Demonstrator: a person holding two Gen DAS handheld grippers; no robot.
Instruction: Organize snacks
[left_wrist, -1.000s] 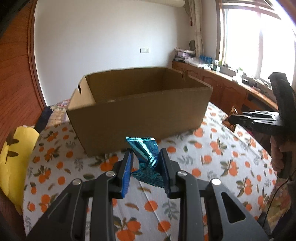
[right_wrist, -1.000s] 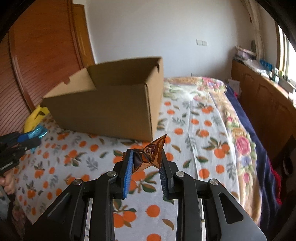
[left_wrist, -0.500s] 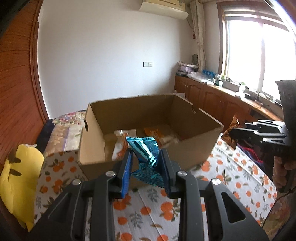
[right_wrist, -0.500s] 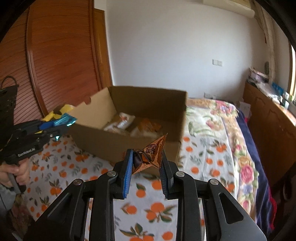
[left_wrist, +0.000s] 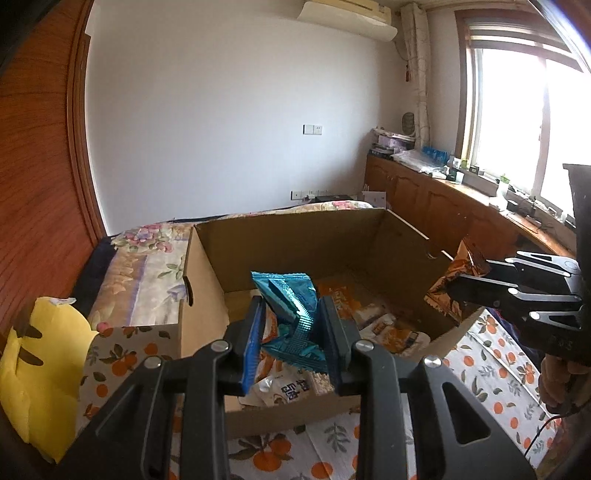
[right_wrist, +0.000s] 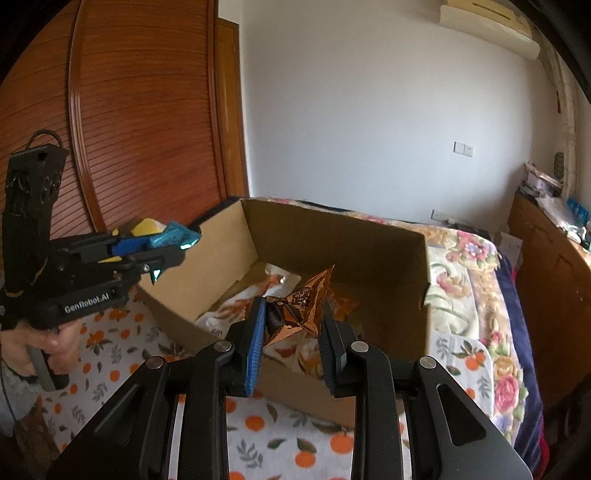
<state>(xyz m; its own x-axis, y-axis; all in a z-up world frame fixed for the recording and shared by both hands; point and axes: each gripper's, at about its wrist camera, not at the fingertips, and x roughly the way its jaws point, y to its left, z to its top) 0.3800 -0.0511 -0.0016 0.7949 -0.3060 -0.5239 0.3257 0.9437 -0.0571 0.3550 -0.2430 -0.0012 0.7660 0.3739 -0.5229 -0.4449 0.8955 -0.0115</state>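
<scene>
Right now both grippers hold a snack above the box (left_wrist: 207, 280), ready to drop it in. Nearest, the left gripper (left_wrist: 291, 332) has its jaws squeezed on a blue pack (left_wrist: 291, 295). The right gripper (right_wrist: 291, 325) pinches a brown pack (right_wrist: 303, 310). Below, more snacks (left_wrist: 391, 332) lie inside the box, which sits on the bed (right_wrist: 476, 295).

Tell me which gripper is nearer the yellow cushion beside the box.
Left. The left gripper hangs over the cardboard box end next to the yellow cushion; the right gripper is over the opposite end.
</scene>
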